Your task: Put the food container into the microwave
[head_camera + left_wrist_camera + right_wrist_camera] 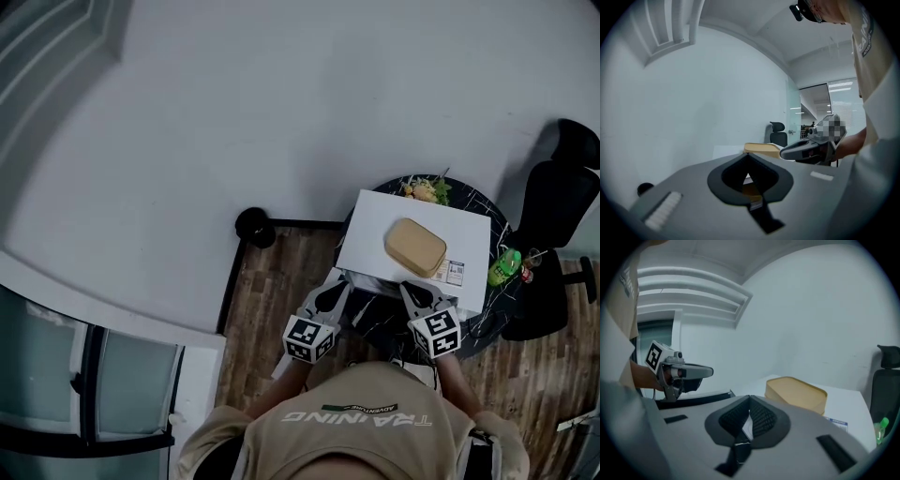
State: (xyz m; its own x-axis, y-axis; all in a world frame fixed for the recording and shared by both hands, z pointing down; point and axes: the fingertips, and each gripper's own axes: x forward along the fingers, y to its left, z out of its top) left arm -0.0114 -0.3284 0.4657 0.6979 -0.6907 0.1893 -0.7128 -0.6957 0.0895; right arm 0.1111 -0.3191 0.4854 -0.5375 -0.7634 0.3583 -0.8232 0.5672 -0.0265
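Head view: the food container (415,247), tan with its lid on, lies flat on the white top (375,230) of a box-shaped unit that stands on a round dark table (483,202). The left gripper (337,287) is just off the near edge of the white top, toward its left corner. The right gripper (410,285) is at the same near edge, directly short of the container. Neither touches it. A green bottle (503,267) stands just off the right edge of the white top, with a black chair (553,244) beyond that. A printed label (455,273) sits on the white top beside the container's near right corner. Left gripper view: the fingers (733,171) are pressed together at the tips with nothing between them. The container lies beyond and slightly right of the tips, up on the white top and apart from them. The right gripper shows further right, level with the container. Right gripper view: the ribbed fingers (764,418) meet at their tips and grip nothing. The container rests on the white top ahead and to the right of them, clear of contact, with the label at its near side. The left gripper is visible off the left side of the white top.
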